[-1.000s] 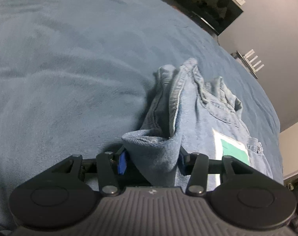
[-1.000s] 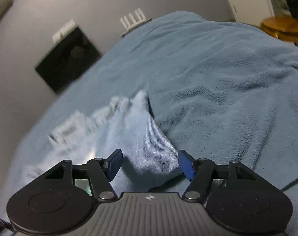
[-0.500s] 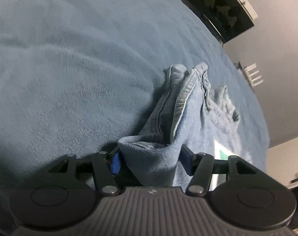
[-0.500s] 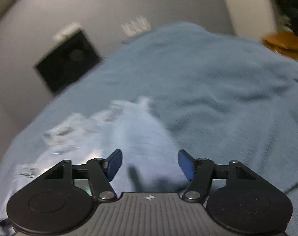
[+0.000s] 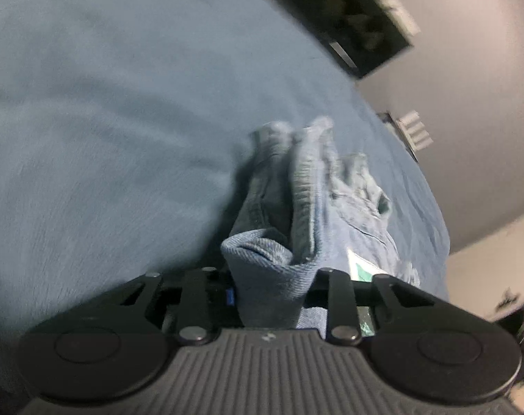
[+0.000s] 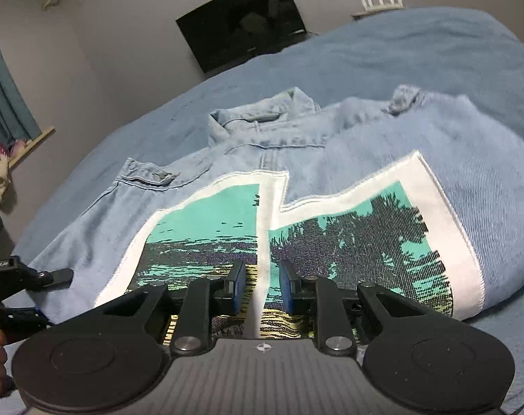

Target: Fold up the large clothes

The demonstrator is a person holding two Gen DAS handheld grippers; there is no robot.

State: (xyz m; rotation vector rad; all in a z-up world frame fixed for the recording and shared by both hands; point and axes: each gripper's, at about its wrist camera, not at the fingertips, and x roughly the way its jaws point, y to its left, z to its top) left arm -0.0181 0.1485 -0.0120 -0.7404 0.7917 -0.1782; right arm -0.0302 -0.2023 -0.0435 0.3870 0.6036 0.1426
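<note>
Left fingers [image 5: 270, 299] are closing, pads pinching a bunched fold of the denim jacket [image 5: 331, 207]; my right fingers [image 6: 261, 285] are closing over its printed patch [image 6: 331, 228], fabric between them. Jacket sprawls across the blue bed [image 5: 106, 121].

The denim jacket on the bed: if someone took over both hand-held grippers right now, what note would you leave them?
Left hand-held gripper: closing on a bunched fold of the denim jacket.
Right hand-held gripper: closing over the printed patch, nothing clearly pinched.
Jacket lies print-up on the blue bedcover, one side folded in.
Left: finish and flatten the fold.
</note>
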